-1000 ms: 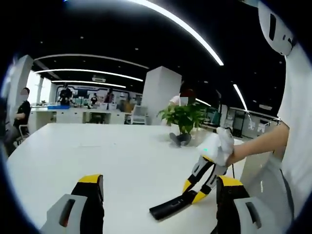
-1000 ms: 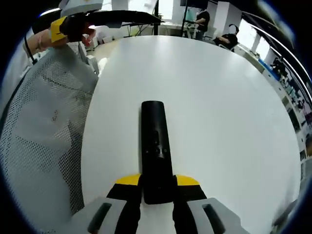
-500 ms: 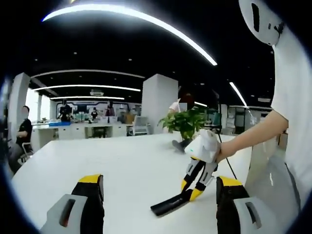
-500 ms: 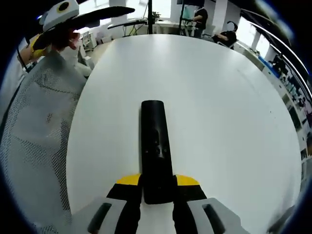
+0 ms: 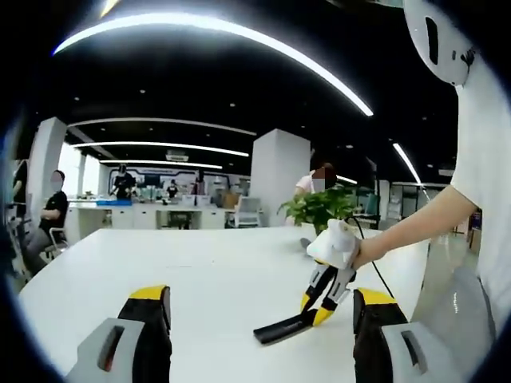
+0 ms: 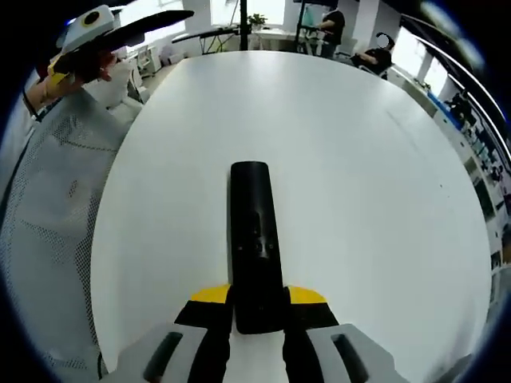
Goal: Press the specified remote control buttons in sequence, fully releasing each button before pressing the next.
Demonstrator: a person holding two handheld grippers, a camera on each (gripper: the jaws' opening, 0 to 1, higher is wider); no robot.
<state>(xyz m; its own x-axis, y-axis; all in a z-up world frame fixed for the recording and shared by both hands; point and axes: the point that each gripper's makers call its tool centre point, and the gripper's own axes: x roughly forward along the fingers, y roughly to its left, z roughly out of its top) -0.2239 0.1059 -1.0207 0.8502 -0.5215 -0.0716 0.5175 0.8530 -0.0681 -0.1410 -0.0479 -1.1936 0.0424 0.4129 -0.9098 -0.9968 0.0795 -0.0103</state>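
White surface (image 5: 207, 271) runs wide and bare around the work. Beyond its far edge in the left gripper view: a potted plant (image 5: 319, 209), a white pillar (image 5: 275, 177), a long counter with seated and standing people, ceiling light strips overhead. In the right gripper view a white mesh chair back (image 6: 48, 215) crowds the left side, just beside the surface edge; more people and desks at the far end.

Black remote control (image 6: 254, 239) lies lengthwise along the right hand-held gripper (image 6: 257, 307), its near end clamped between the two yellow-tipped jaws, which are closed tight against its sides. Buttons face up; the far end reaches out over the surface. In the left gripper view the same remote (image 5: 279, 328) shows low over the surface, held at one end by the right hand-held gripper (image 5: 319, 299), with a person's hand (image 5: 359, 251) and forearm behind it.

Left hand-held gripper (image 5: 259, 307): jaws stand wide apart, nothing between them. It hangs well apart from the remote. Seen from the right gripper view, the left hand-held gripper (image 6: 96, 36) sits at the upper left, gripped by a hand, above the chair.

Against a second ago: the left gripper view has tilted up, more ceiling showing. In the right gripper view the clamp on the remote is unchanged; the chair takes up less of the picture.
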